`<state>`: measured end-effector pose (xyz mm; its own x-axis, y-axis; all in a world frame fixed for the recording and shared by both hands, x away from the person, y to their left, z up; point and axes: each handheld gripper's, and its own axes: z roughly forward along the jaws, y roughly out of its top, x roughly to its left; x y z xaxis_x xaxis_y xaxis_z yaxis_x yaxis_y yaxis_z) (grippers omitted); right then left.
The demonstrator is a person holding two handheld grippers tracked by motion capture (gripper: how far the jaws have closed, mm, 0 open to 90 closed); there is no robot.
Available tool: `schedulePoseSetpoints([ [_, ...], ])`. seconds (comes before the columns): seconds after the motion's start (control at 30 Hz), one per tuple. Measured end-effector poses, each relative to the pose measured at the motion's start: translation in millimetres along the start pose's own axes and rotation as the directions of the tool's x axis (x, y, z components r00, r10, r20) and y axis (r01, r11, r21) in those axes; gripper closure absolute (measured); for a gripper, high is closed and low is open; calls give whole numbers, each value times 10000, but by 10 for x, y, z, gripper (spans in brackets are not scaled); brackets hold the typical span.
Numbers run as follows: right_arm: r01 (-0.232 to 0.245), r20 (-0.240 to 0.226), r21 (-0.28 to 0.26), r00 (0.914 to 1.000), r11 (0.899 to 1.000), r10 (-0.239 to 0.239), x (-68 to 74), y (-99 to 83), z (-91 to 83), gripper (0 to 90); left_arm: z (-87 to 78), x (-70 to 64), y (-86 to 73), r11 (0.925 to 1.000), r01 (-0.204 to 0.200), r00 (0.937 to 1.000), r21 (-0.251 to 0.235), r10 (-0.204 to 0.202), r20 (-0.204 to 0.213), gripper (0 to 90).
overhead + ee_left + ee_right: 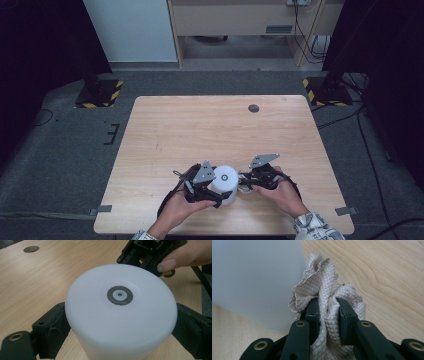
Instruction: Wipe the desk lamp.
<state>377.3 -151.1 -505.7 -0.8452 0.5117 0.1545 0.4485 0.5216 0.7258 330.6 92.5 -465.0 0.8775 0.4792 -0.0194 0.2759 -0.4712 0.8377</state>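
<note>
Pale wood-grain table [200,125]: smooth white cylinder [120,315] clasped by left hand-held gripper [202,187], quilted cloth [329,297] pinched by right hand-held gripper [328,315].

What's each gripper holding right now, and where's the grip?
Left gripper clamps the white cylinder by its side wall. Right gripper pinches the bunched cloth at its gathered middle.

A lab-like recording room: bare wooden table [165,130], hazard-striped stand bases [100,93], loose floor cables [367,135], grey carpet.

plain white cylinder [120,315] with a dark grey ring on top, beige diamond-quilted cloth [329,295] beside it (black jaws), light wood-grain table [200,125]
</note>
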Motion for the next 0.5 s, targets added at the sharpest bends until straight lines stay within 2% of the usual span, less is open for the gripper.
schedulePoseSetpoints([
  [0.27, -114, 63, -442, 9999, 9990, 116, 83, -46, -196, 737, 25, 42, 22, 10000, -34, 10000, 43, 34, 10, 80],
  [0.43, -13, 379, -1096, 9993, 9940, 55, 166, 75, -398, 737, 43, 80, 36, 10000, -21, 10000, 53, 21, 33, 80],
  [0.5, 31, 563, -1475, 9984, 9891, 53, 196, 153, -499, 737, 49, 92, 42, 10000, -46, 10000, 70, 45, 58, 80],
])
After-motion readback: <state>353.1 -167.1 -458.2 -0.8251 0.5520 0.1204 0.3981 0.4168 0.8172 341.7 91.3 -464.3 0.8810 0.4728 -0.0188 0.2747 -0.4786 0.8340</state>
